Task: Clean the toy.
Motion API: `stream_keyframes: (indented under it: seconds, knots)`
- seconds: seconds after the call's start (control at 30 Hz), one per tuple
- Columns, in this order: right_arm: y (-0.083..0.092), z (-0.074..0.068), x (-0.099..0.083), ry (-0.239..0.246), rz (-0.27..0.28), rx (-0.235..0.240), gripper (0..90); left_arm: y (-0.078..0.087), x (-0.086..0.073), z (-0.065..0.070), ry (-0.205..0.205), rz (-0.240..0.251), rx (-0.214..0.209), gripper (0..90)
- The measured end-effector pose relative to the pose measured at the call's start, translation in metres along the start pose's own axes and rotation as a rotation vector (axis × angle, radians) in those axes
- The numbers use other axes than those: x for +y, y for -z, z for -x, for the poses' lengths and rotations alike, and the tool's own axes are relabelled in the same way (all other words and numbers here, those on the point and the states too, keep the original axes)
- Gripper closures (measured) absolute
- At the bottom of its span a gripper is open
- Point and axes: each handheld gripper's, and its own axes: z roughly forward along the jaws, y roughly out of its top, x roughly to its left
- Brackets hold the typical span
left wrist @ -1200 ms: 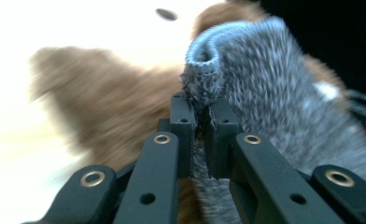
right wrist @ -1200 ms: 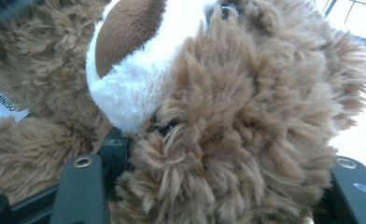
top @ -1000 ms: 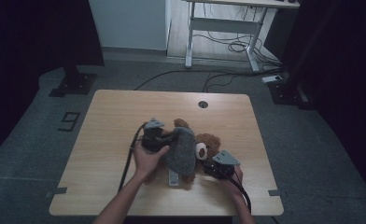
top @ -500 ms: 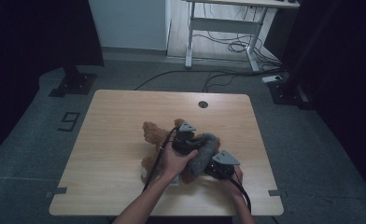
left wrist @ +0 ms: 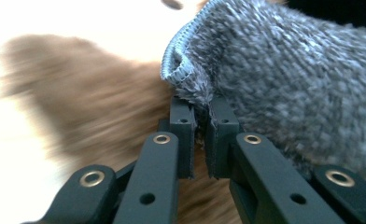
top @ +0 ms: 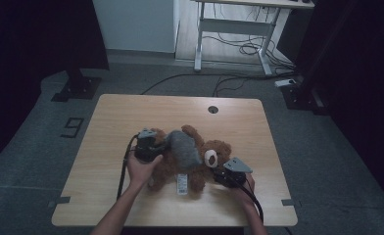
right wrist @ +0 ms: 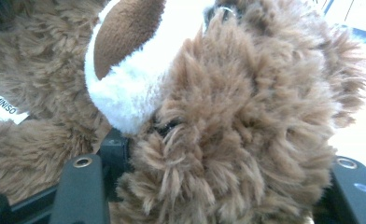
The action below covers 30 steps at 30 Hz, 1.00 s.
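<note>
A brown teddy bear [top: 218, 148] lies on the wooden table [top: 239, 112], head to the right, with a grey knitted garment [top: 184, 149] over its body. My left gripper [top: 156, 146] sits at the bear's left end. In the left gripper view this gripper [left wrist: 200, 109] is shut on the garment's ribbed hem [left wrist: 181, 56], with brown fur [left wrist: 92, 102] behind. My right gripper [top: 220, 172] is at the bear's head. In the right gripper view that gripper [right wrist: 228, 158] holds a thick tuft of head fur beside the white snout [right wrist: 125, 79].
A white sewn-in label [top: 181, 184] sticks out under the bear toward the front edge; it reads MINISO [right wrist: 3, 108]. A round cable hole [top: 213, 109] sits near the table's far edge. Bare tabletop lies to the left and behind the bear.
My left gripper swung right across the bear, then came back to the left with the grey garment, which now lies spread over the body. The right hand kept still.
</note>
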Motion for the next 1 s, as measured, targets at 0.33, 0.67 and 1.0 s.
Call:
stream_keyframes:
  seconds: [0.33,0.67,1.0]
  knots:
    - [0.0,0.0,0.0,-0.004,0.001,-0.001,36.9,0.008,-0.027,-0.045,0.006,-0.123,0.155,81.2]
    - [0.0,0.001,0.0,-0.006,0.003,0.002,36.9,0.034,-0.012,-0.026,-0.015,0.054,0.027,81.8]
    - [0.0,0.0,-0.001,-0.01,0.002,-0.001,36.7,-0.003,0.027,0.014,-0.109,0.027,0.085,81.8]
